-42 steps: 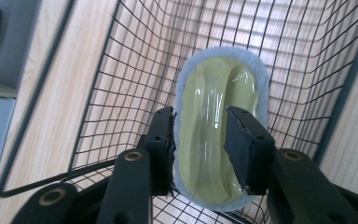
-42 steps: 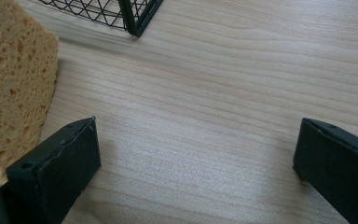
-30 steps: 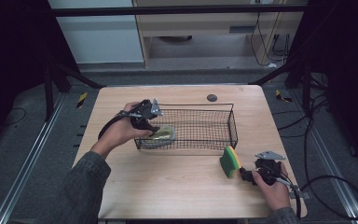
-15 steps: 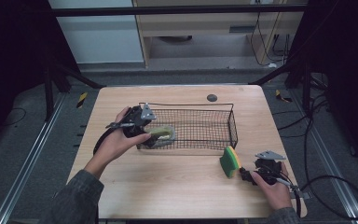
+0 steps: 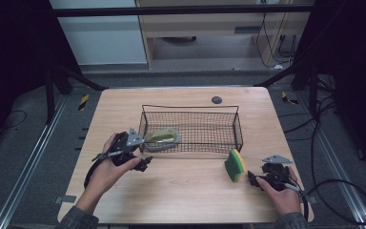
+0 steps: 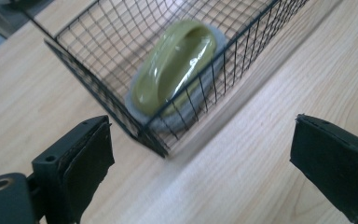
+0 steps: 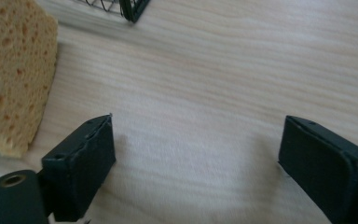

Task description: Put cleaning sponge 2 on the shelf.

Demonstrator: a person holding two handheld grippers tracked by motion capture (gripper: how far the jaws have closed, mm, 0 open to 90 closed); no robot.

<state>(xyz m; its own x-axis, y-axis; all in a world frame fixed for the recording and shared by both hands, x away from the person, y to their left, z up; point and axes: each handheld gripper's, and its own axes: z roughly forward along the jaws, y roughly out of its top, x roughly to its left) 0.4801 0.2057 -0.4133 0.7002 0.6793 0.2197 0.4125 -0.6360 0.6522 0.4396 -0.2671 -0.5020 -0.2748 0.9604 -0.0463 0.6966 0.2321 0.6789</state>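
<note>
Scrubber (image 6: 177, 70) is lying in the basket (image 5: 238, 129); sponge (image 5: 235, 165) is waiting beside it, your left tongs (image 6: 200, 163) gaping empty, right tongs (image 7: 196, 163) narrowing, empty.

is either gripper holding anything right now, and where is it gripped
Nothing is held. The left gripper is open outside the basket; the right gripper is open beside the sponge.

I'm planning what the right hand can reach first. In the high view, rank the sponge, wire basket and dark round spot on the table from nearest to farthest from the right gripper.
1. sponge, just left of the right gripper.
2. wire basket, farther back, table centre.
3. dark round spot, behind the basket.
</note>
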